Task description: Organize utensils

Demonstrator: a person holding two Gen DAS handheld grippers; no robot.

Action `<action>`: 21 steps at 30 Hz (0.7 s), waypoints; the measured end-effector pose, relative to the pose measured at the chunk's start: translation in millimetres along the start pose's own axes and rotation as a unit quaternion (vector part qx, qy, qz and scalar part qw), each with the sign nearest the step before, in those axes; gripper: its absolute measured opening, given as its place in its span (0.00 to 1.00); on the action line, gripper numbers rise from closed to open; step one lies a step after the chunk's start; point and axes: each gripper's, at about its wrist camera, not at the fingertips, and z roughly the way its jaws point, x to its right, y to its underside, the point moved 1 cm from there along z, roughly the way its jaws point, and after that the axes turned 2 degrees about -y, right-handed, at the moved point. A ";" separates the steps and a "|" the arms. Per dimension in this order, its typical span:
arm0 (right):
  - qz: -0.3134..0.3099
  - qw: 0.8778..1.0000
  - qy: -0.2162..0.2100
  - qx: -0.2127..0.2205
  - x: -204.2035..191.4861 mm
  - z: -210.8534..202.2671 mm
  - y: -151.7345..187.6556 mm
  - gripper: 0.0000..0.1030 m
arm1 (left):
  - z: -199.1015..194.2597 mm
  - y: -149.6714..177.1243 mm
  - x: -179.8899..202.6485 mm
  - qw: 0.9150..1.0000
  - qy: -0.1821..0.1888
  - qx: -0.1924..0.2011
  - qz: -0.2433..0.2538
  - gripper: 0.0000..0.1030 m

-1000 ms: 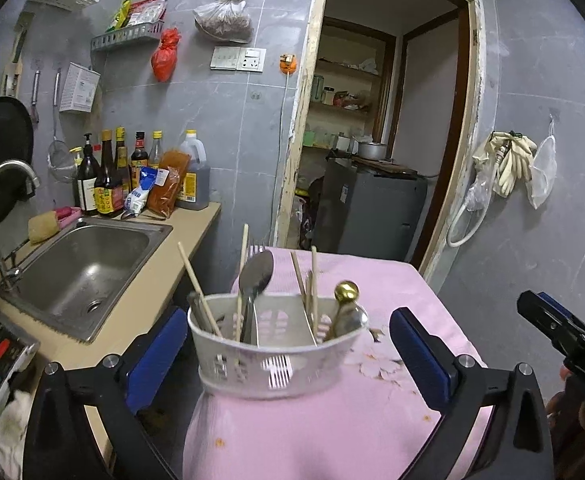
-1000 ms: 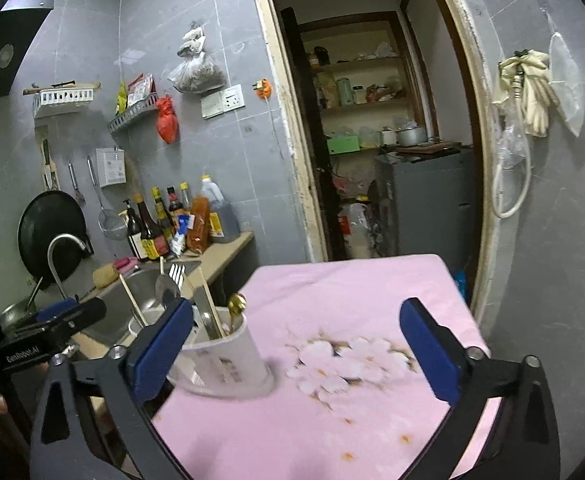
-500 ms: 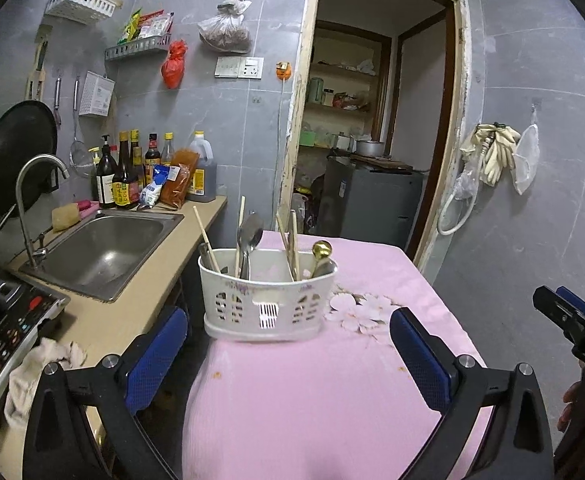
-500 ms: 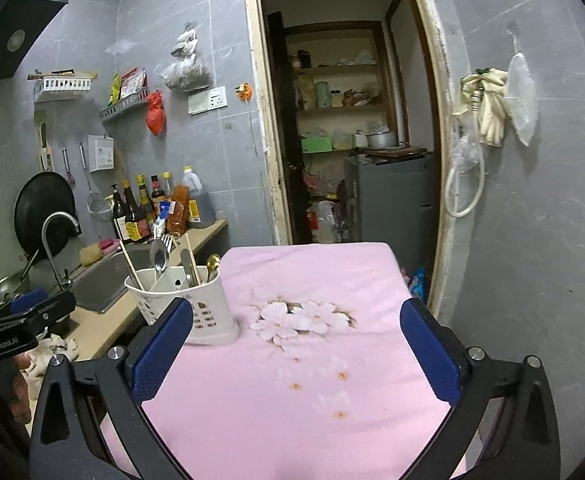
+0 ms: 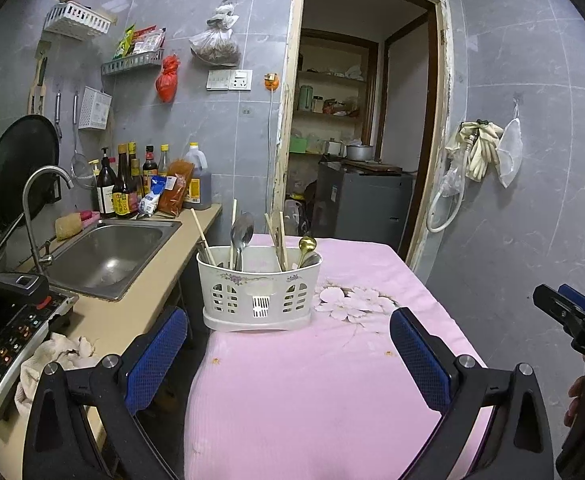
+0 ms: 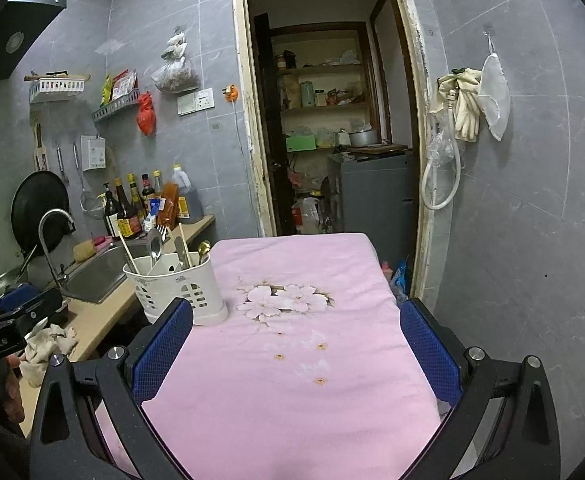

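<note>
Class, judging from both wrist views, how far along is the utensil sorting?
Done: spoons and chopsticks stand in the white holder on the pink table. In hand: nothing; left tool and right tool are open and empty. Left: no loose utensils visible.

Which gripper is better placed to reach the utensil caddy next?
Left. The left gripper is open and squarely faces the utensil caddy; the right gripper has it off beside its left finger.

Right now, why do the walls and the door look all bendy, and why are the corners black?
Left wrist view: the fisheye lens bows the door frame and darkens the corners; the utensil caddy stays sharp. Right wrist view: same curving and black corners, dim light, yet the pink tablecloth looks clear.
</note>
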 end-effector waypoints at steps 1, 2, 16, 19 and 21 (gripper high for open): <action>0.000 1.000 0.000 0.000 0.2 -0.3 0.3 0.99 | -0.7 0.1 0.5 1.000 0.000 0.001 0.000 0.99; 0.000 1.000 0.000 0.001 -0.6 0.1 0.5 0.99 | -1.4 0.0 0.8 1.000 0.000 0.001 0.001 0.99; 0.005 1.000 -0.009 -0.003 1.5 1.9 3.5 0.99 | -0.7 0.7 1.8 1.000 -0.005 -0.001 0.001 0.99; 0.004 1.000 -0.011 -0.005 0.5 5.4 3.5 0.99 | -0.1 0.5 1.7 1.000 -0.005 -0.002 0.001 0.99; 0.004 1.000 -0.011 -0.005 0.0 7.6 2.7 0.99 | 0.0 0.7 1.3 1.000 -0.005 -0.002 0.001 0.99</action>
